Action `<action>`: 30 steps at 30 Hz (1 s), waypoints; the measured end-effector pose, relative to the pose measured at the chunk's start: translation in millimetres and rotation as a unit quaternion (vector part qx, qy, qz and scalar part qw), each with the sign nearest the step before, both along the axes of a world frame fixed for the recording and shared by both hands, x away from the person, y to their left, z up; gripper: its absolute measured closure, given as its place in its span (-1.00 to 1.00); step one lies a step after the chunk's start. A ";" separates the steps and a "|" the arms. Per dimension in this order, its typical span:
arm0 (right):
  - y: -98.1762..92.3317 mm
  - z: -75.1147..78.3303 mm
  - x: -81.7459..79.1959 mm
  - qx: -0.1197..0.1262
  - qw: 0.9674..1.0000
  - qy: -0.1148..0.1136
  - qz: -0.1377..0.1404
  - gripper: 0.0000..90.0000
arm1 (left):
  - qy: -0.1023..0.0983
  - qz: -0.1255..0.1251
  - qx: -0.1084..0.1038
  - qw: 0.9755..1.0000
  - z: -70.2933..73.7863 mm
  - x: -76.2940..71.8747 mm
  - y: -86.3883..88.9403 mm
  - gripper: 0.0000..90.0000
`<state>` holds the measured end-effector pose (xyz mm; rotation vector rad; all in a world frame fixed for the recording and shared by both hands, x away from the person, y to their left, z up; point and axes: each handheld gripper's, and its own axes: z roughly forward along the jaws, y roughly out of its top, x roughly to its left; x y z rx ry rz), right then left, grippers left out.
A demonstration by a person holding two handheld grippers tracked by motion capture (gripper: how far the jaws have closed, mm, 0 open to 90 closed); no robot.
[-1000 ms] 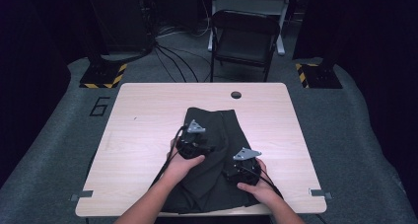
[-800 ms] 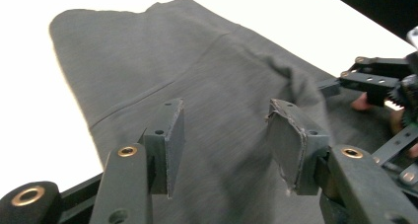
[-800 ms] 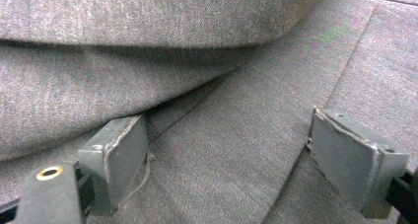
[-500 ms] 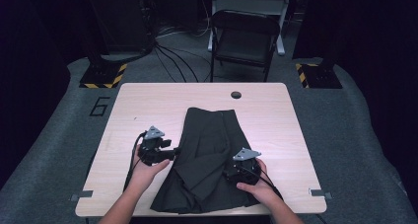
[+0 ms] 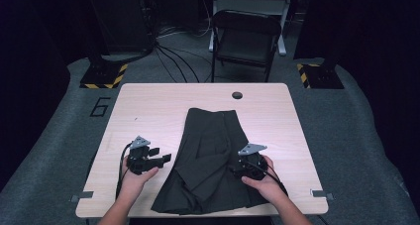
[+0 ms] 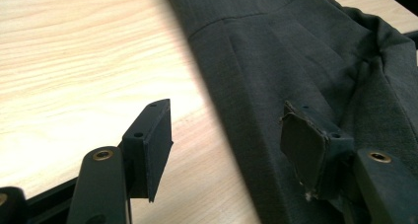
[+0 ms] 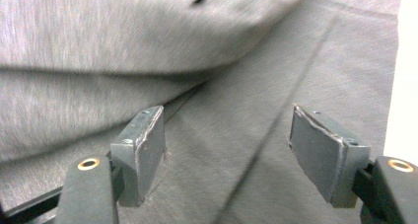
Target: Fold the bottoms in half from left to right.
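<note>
While the dark skirt (image 5: 210, 160) lies flat mid-table (image 5: 148, 106), my left gripper (image 5: 166, 158) hovers just off its left edge, jaws just widening, empty; my right gripper (image 5: 236, 169) sits over its right side, jaws narrowing, gripping nothing.

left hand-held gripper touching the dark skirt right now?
Apart. In the high view the left hand-held gripper sits over bare table, a strip of wood showing between it and the skirt. Its own view shows open jaws with nothing gripped.

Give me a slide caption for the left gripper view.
Left gripper, jaws open, at the dark skirt's edge on the wooden table.
</note>
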<state>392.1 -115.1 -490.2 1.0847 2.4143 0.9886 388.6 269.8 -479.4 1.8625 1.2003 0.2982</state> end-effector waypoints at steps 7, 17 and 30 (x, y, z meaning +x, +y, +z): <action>3.0 41.9 14.0 0.030 0.999 -0.018 -0.009 -0.34 | -0.002 0.004 0.007 1.000 -2.6 1.2 -1.3 -0.19; 53.2 44.4 48.0 0.012 1.000 -0.003 0.015 -0.36 | 0.002 -0.004 0.024 1.000 -6.1 0.3 -2.4 -0.19; 86.7 22.2 54.7 -0.038 0.997 0.038 0.052 -0.34 | 0.000 -0.003 0.021 1.000 -6.9 -0.2 0.8 -0.19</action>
